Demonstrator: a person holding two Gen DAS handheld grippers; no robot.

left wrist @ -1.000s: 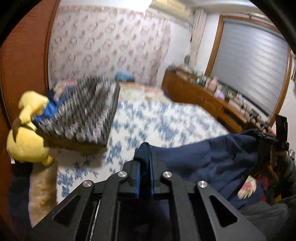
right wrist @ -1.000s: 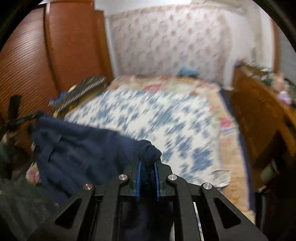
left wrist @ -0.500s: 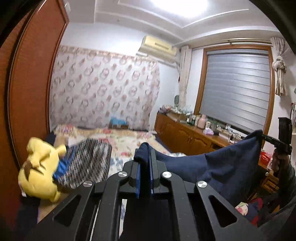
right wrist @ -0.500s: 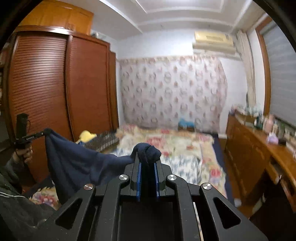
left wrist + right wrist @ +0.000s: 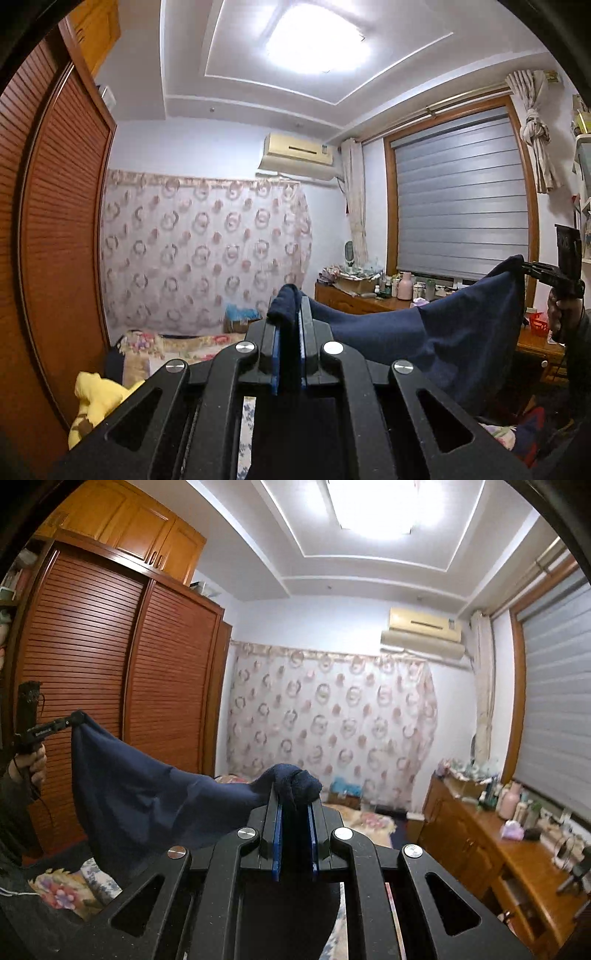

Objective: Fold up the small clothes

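A small navy blue garment (image 5: 443, 332) hangs stretched in the air between my two grippers, high above the bed. My left gripper (image 5: 287, 314) is shut on one bunched corner of it. My right gripper (image 5: 294, 794) is shut on the other corner, and the cloth (image 5: 147, 797) sags away to the left. The right gripper also shows at the far right of the left wrist view (image 5: 532, 266), and the left gripper at the far left of the right wrist view (image 5: 72, 720). Both point nearly level at the far wall.
A floral-sheeted bed (image 5: 177, 343) lies low ahead, with a yellow plush toy (image 5: 96, 398) at its left edge. A louvred wooden wardrobe (image 5: 110, 701) stands on the left. A cluttered wooden dresser (image 5: 498, 842) runs under the window on the right.
Both grippers have risen and tilted up with the garment, from looking down on the bed to looking at the wall and ceiling. The cloth now hangs free of the bed.
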